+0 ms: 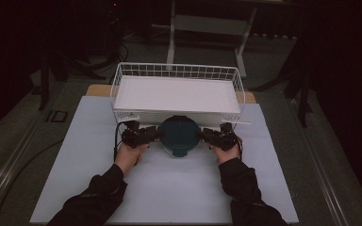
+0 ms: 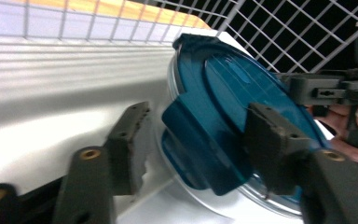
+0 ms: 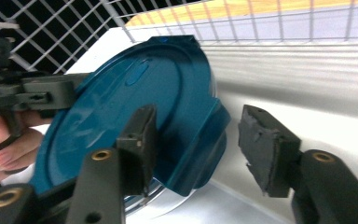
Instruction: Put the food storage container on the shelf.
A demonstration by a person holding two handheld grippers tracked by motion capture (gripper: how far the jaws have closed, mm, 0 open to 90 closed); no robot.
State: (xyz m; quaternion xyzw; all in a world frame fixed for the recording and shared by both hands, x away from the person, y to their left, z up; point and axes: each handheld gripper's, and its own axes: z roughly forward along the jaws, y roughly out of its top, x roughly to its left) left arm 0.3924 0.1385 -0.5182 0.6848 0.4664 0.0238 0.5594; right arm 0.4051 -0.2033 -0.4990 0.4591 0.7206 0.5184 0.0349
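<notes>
A round container with a teal-blue lid [image 1: 179, 135] sits on the white mat just in front of the wire basket [image 1: 176, 70]. My left gripper [image 1: 147, 135] is at its left side and my right gripper [image 1: 209, 136] at its right side. In the left gripper view, the left gripper [image 2: 200, 147] is open, its jaws straddling the lid's side latch [image 2: 200, 154]. One pad [image 2: 272, 140] lies over the lid and the other stands clear. In the right gripper view, the right gripper [image 3: 200, 149] is open around the opposite latch [image 3: 203, 140]. A silvery rim [image 2: 242, 207] shows under the lid.
The white wire basket holds a flat white board [image 1: 176, 94] and stands right behind the container. The white mat [image 1: 179, 188] covers the table toward me. Dark floor and a stand's legs [image 1: 207, 28] lie beyond the table.
</notes>
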